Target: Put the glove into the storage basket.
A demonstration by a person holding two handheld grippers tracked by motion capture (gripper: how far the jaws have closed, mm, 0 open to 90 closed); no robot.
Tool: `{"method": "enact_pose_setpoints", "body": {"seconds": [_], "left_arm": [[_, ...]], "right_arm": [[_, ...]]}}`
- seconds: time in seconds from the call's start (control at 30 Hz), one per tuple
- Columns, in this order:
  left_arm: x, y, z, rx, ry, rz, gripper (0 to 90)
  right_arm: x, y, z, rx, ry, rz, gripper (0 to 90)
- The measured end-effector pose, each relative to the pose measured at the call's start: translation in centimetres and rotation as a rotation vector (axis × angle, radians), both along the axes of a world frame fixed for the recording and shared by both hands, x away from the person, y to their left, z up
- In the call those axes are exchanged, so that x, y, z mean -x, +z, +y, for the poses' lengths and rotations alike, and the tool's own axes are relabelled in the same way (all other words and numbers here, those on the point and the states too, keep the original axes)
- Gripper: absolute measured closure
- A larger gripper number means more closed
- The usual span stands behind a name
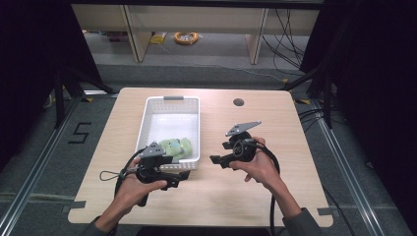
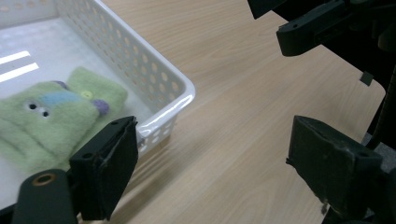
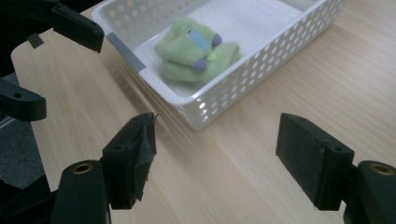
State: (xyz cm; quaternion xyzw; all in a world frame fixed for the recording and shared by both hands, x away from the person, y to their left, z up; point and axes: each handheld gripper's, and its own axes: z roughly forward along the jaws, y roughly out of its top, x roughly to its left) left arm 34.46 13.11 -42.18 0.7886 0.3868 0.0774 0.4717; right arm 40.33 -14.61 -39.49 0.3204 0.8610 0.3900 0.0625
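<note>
inside the basket lies a green toy, face seen from left gripper view; both jaws open, empty

We see the table evenly lit from above while the frame's left and right edges fall into black. In the left gripper view, white glare streaks the basket floor at upper left. The high view is soft and grainy; the gripper views blur toward their near jaws.

A light wooden table with rounded corners carries a white perforated basket at about ten o'clock from its centre. A round cable hole sits toward one o'clock.
</note>
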Motion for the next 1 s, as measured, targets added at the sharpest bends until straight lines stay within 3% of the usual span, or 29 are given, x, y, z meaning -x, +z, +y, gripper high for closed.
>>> {"method": "enact_pose_setpoints", "body": {"seconds": [0.1,0.17,0.2,0.23,0.27,0.33,0.37,0.43,0.47,0.7,0.73,0.77,0.8,1.0], "left_arm": [[0.4,-0.3,-0.4,-0.012,0.001,-0.019,15.3],[0.5,-0.5,-0.7,-0.017,-0.020,-0.015,15.4],[0.6,-0.6,-0.7,-0.029,-0.020,-0.009,15.4],[0.8,-0.8,-0.9,-0.019,-0.007,-0.005,15.4],[0.8,-0.8,-0.8,-0.038,-0.014,-0.013,15.4],[1.1,-1.3,-0.9,-0.028,-0.016,-0.015,15.4],[1.2,-1.5,-0.9,-0.029,-0.020,-0.009,15.4],[1.5,-1.8,-0.9,-0.027,-0.022,-0.005,15.4],[1.6,-1.9,-0.9,-0.029,-0.022,-0.003,15.4],[2.5,-2.7,-1.2,-0.043,-0.054,-0.020,15.4],[2.5,-2.7,-1.1,-0.061,-0.063,-0.022,15.4],[2.7,-2.8,-1.3,-0.042,-0.049,-0.018,15.4],[2.8,-2.9,-1.4,-0.050,-0.051,-0.023,15.4],[3.4,-3.6,-1.6,-0.033,-0.066,-0.017,15.4]], "right_arm": [[0.7,-0.2,-0.5,0.002,-0.030,0.002,29.7],[1.2,-0.6,-0.7,-0.028,-0.036,-0.004,29.8],[1.2,-0.5,-0.9,-0.009,-0.027,-0.013,29.8],[1.5,-0.5,-1.0,-0.025,-0.034,0.004,29.8],[1.6,-0.5,-1.2,-0.024,-0.033,0.002,29.8],[1.8,-0.8,-1.5,-0.020,-0.029,-0.032,29.8],[2.1,-0.7,-1.6,-0.018,-0.037,-0.007,29.8],[2.2,-1.0,-1.9,-0.042,-0.044,-0.027,29.8],[2.3,-1.1,-2.1,-0.024,-0.045,-0.030,29.8],[2.9,-2.0,-2.8,-0.041,-0.052,-0.015,29.4],[3.1,-2.1,-2.8,-0.047,-0.054,-0.014,29.4],[3.0,-2.2,-2.9,-0.044,-0.040,-0.028,29.4],[3.1,-2.2,-2.9,-0.053,-0.041,-0.014,29.3],[4.0,-2.3,-3.2,-0.067,-0.050,-0.032,27.5]]}}
